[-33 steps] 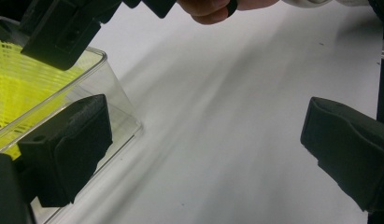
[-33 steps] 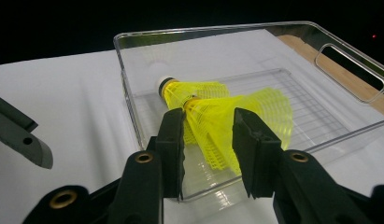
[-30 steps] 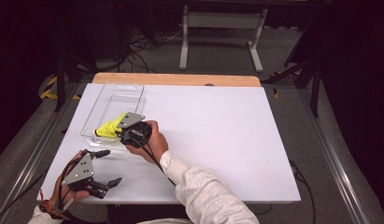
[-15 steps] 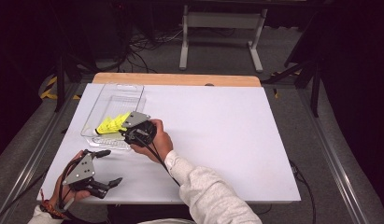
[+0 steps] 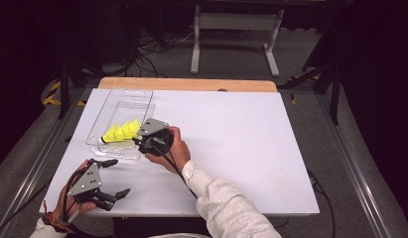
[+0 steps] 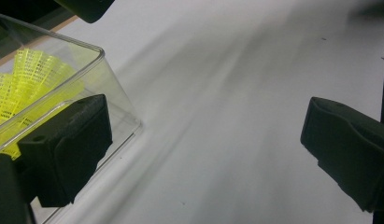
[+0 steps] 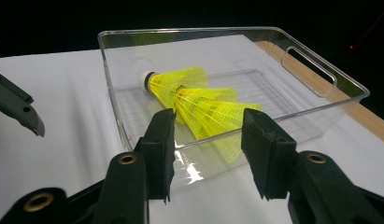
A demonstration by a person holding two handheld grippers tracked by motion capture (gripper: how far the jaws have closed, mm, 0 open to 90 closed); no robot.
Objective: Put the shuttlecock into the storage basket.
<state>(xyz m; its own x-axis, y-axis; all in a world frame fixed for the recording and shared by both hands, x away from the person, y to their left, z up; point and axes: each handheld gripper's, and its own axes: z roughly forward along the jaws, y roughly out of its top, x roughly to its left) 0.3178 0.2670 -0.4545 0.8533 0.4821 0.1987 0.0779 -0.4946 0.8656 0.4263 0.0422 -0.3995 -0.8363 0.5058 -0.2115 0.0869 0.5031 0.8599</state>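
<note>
Inside clear tray (image 7: 320, 100), stacked yellow shuttlecocks (image 7: 199, 100)

This looks like a lab or recording studio set up for handling trials. A bare white tabletop (image 5: 251, 148) with a wooden edge strip (image 5: 186, 84) stands on grey carpet (image 5: 241, 54), boxed in by dark curtained surroundings. Loose cables (image 5: 152, 47) snake across the floor behind it, beside a grey metal stand (image 5: 234, 29), and metal rails (image 5: 360, 183) run along both sides.
</note>
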